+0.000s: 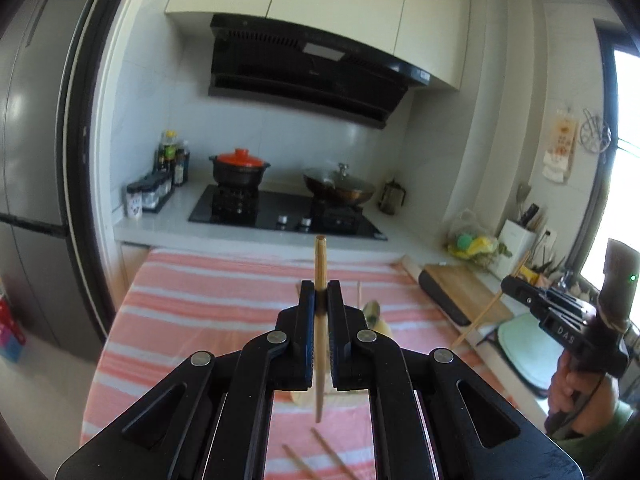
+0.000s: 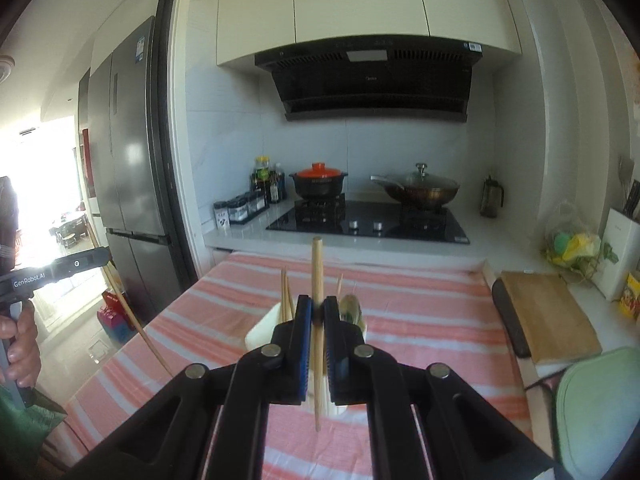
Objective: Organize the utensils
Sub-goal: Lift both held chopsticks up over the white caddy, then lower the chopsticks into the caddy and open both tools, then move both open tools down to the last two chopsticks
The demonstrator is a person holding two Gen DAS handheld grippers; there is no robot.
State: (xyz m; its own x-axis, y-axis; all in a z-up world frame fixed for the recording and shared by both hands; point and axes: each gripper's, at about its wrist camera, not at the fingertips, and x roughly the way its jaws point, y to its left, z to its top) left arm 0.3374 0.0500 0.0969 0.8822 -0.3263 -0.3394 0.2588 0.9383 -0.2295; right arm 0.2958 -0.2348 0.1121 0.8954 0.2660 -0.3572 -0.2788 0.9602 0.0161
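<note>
Between each gripper's closed jaws, a chopstick stands upright.

Right gripper: clamped on a wooden chopstick, which stands nearly upright.
White holder: just behind the gripper on the pink-striped cloth, with more chopsticks sticking up.
Left gripper: far left of the holder, pinching a second slanted chopstick; a hand grips its handle.
Cutting board: on the surface, right of the holder.
</note>
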